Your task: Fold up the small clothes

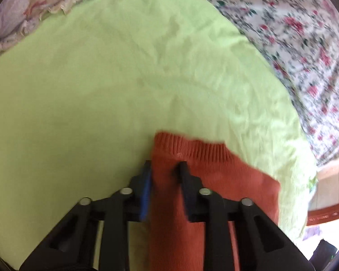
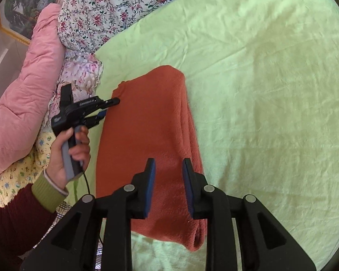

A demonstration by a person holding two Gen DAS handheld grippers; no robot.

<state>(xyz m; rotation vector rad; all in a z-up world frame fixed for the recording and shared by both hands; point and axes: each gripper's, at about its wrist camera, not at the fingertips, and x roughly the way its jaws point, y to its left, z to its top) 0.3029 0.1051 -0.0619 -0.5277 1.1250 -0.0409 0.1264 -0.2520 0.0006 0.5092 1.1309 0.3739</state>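
A rust-orange knitted garment (image 2: pixel 147 135) lies folded lengthwise on a light green sheet (image 2: pixel 271 90). In the right wrist view my right gripper (image 2: pixel 168 169) hovers open and empty over the garment's near end. My left gripper (image 2: pixel 109 107) is at the garment's left edge, held in a hand. In the left wrist view the left gripper (image 1: pixel 165 164) has orange fabric (image 1: pixel 214 171) between its fingers, near the ribbed hem (image 1: pixel 201 149); this view is blurred.
A floral quilt (image 2: pixel 106 13) and a pink padded blanket (image 2: pixel 27 85) are piled along the left and far side. A framed picture (image 2: pixel 22 6) hangs behind. The bed's edge and wooden frame (image 1: pixel 327 210) show at the right of the left wrist view.
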